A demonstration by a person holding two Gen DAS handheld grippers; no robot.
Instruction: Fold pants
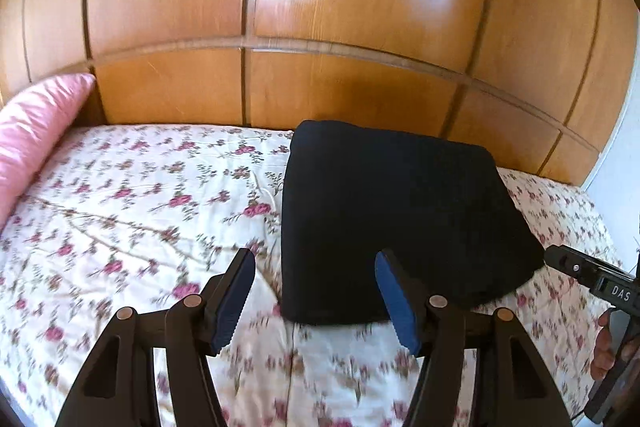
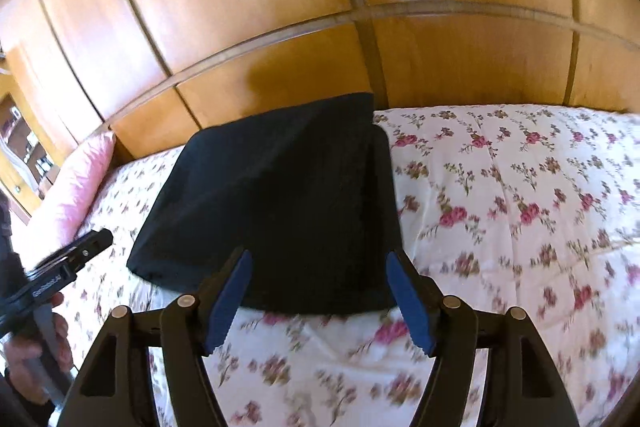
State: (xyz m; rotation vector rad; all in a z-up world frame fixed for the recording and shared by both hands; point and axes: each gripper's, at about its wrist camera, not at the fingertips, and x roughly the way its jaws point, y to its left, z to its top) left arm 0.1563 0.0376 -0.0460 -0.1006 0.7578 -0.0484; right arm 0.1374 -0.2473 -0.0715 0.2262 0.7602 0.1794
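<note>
The black pants (image 1: 392, 211) lie folded into a compact, roughly square bundle on the floral bedspread (image 1: 132, 211), close to the wooden wall. In the left wrist view my left gripper (image 1: 316, 263) hovers open above the bundle's near left corner, with nothing between its blue pads. The right gripper's tip (image 1: 576, 267) pokes in at the right edge, a hand on its handle. In the right wrist view the pants (image 2: 280, 195) fill the middle, and my right gripper (image 2: 320, 263) stands open over their near edge, empty. The left gripper (image 2: 80, 251) appears at the left.
A pink pillow (image 1: 36, 143) lies at the left end of the bed against the wooden panelled wall (image 1: 320, 7). Floral bedspread (image 2: 520, 207) stretches to the right of the pants. A shelf with small items (image 2: 24, 143) shows at the far left.
</note>
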